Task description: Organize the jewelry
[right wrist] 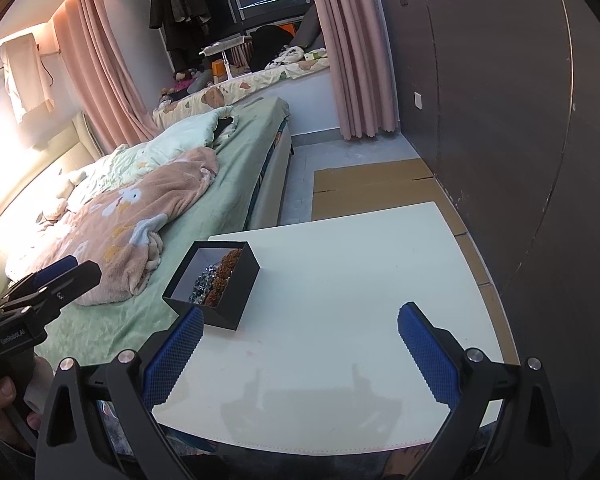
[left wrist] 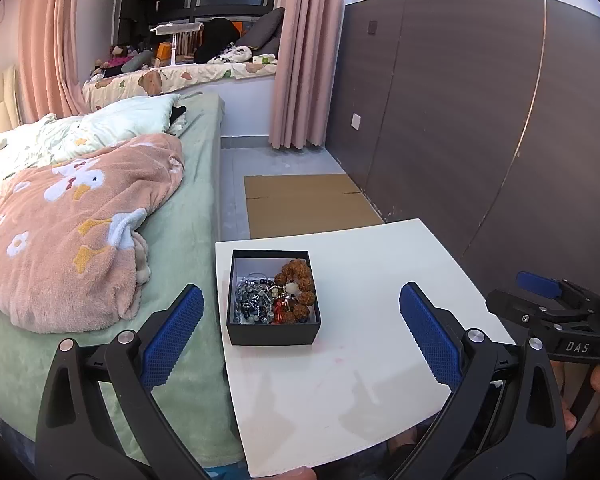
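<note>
Left wrist view: a small black box (left wrist: 273,298) sits open at centre frame on a white worktop (left wrist: 372,280), near the worktop's left edge beside a bed (left wrist: 172,240). Inside it lie a string of large brown beads (left wrist: 298,290), a tangle of dark and silvery bead strands (left wrist: 254,304) and something small and red (left wrist: 279,312) — all heaped together, none on the worktop itself. The left gripper (left wrist: 302,330) hovers over the near worktop, its blue fingers (left wrist: 172,336) wide apart and holding nothing. In the right wrist view the right gripper (right wrist: 298,354) is likewise spread and empty, the box at centre left of that frame. This fits either jewelry already gathered into the box or a heap waiting to be sorted — the pictures do not settle which. Any grasp inside would call for a narrow, careful pinch, since the strands look likely to snag.
</note>
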